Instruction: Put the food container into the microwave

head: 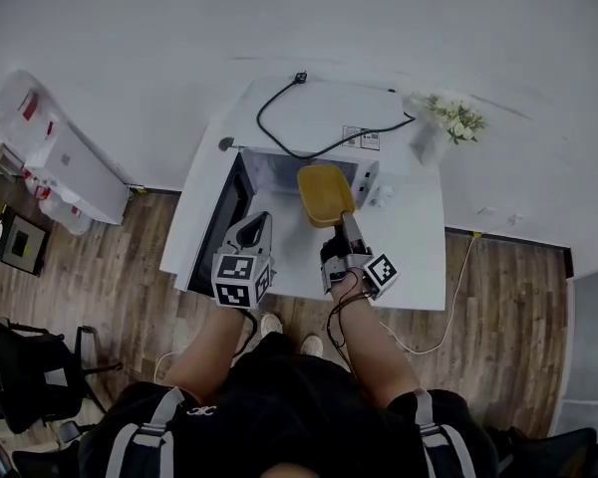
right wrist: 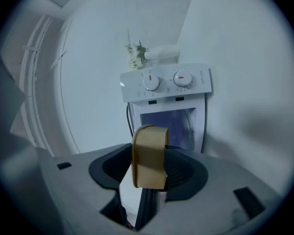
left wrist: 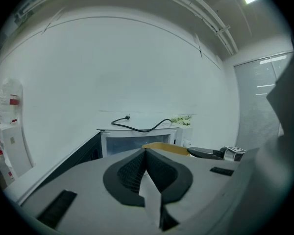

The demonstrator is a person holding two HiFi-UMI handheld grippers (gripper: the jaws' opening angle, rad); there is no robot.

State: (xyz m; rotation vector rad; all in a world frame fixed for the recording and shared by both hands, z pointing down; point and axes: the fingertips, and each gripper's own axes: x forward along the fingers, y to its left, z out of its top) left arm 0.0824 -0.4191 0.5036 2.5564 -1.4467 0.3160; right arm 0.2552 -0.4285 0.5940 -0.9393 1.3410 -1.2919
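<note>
A tan food container (head: 325,193) hangs in front of the open cavity of the white microwave (head: 309,118), with my right gripper (head: 345,221) shut on its near rim. In the right gripper view the container (right wrist: 149,156) stands on edge between the jaws, and the microwave's dials (right wrist: 166,80) and open cavity (right wrist: 169,126) lie straight ahead. The microwave door (head: 219,229) is swung open to the left. My left gripper (head: 256,225) hovers beside that door, shut and holding nothing; its pads (left wrist: 137,168) meet. The container (left wrist: 164,147) shows just beyond them.
The microwave stands on a white table (head: 419,237). A black power cord (head: 279,135) lies on the microwave's top, and a vase of flowers (head: 448,122) stands at the back right. A white cabinet (head: 75,167) is at the left, a black chair (head: 25,366) at the lower left.
</note>
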